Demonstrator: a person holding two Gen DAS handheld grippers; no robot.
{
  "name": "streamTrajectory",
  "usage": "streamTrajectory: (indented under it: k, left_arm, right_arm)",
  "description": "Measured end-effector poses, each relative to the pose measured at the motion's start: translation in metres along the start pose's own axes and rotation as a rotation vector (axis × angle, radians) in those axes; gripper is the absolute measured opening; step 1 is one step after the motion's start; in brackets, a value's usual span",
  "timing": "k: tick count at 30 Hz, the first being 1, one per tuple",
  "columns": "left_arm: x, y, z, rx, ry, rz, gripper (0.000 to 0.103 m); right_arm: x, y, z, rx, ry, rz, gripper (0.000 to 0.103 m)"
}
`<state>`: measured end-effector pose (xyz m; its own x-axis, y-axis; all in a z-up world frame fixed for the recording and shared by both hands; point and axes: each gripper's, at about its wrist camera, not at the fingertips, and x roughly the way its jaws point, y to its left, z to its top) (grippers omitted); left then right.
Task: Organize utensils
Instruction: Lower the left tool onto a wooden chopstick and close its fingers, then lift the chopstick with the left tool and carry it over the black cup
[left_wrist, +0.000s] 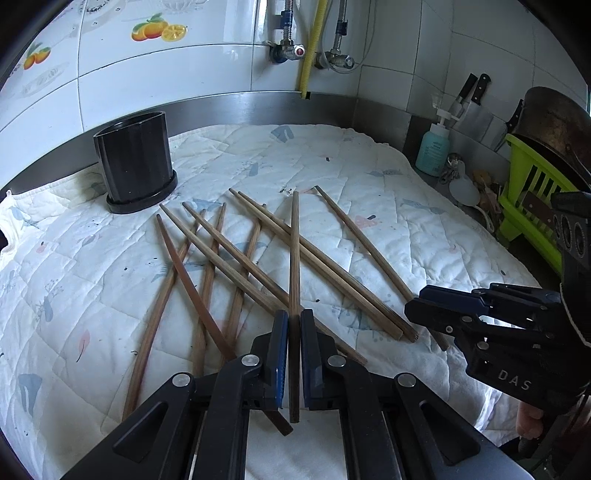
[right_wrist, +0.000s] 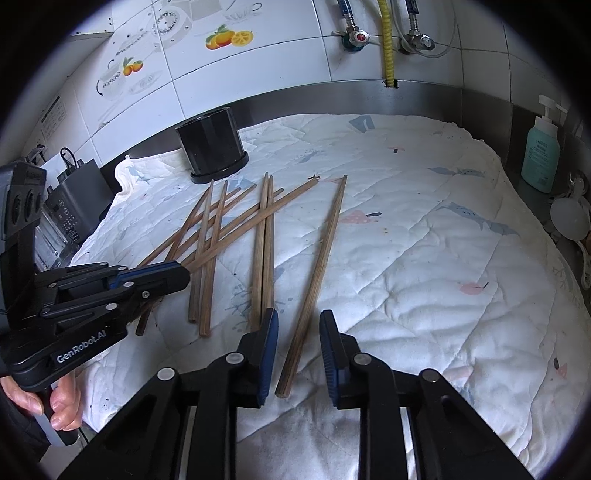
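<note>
At far left in the right wrist view, a dark appliance (right_wrist: 79, 195) with a button panel stands beside the quilted cloth (right_wrist: 424, 258); its panel markings are too small to read. A hand (right_wrist: 55, 402) grips the handle of the left gripper (left_wrist: 294, 325), whose body carries the lettering "GenRobot.AI".

The black holder (left_wrist: 135, 162) stands upright on the cloth's rear left part, near the steel backsplash (left_wrist: 240, 107). It is apart from the chopsticks.

The loose chopsticks (left_wrist: 240, 269) lie crossed in a fan on the cloth, in front of the holder. The left gripper's blue pads are pressed together on one chopstick (left_wrist: 294, 258), which runs straight away from the camera over the others. Its near end projects behind the pads.

A pair of chopsticks (right_wrist: 264, 251) lies side by side and touching, just left of the right gripper (right_wrist: 298, 332). A single chopstick (right_wrist: 317, 273) lies alone on the cloth, with its near end between the right gripper's jaws. Those jaws stand spread on either side of it, with a visible gap at each pad. In the left wrist view the right gripper's body reads "DAS", probably part of a longer word.

At right, a teal pump bottle (right_wrist: 541, 151) stands against the wall; its label print is illegible. A green rack (left_wrist: 532, 199) holds a dark pan, and knives (left_wrist: 474, 99) lean behind it.
</note>
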<state>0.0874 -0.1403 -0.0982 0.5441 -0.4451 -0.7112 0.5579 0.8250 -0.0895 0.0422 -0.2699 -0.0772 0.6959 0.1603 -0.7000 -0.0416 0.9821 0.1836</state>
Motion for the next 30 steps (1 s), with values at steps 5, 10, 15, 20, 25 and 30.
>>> streamTrajectory:
  k: [5, 10, 15, 20, 25, 30]
  left_arm:
    - [0.002, 0.006, 0.0, -0.015, 0.009, 0.0, 0.006]
    - [0.007, 0.008, 0.0, -0.031, 0.027, -0.005, 0.007]
    - [0.009, 0.011, -0.001, -0.044, 0.03, -0.009, 0.008]
    - [0.01, 0.012, -0.001, -0.058, 0.037, -0.025, 0.008]
    - [0.013, 0.011, -0.001, -0.058, 0.045, -0.027, 0.009]
    - [0.015, 0.01, -0.002, -0.052, 0.04, -0.017, 0.009]
  right_arm:
    - [0.006, -0.002, 0.001, 0.019, 0.004, -0.016, 0.023]
    - [0.01, 0.004, 0.0, -0.014, -0.006, -0.063, 0.019]
    - [0.011, 0.008, 0.0, -0.052, -0.02, -0.099, 0.013]
    - [0.011, 0.008, -0.001, -0.054, -0.022, -0.1, 0.012]
    - [0.011, 0.007, -0.001, -0.056, -0.02, -0.098, 0.012]
    - [0.011, 0.007, -0.003, -0.052, -0.023, -0.099, 0.012]
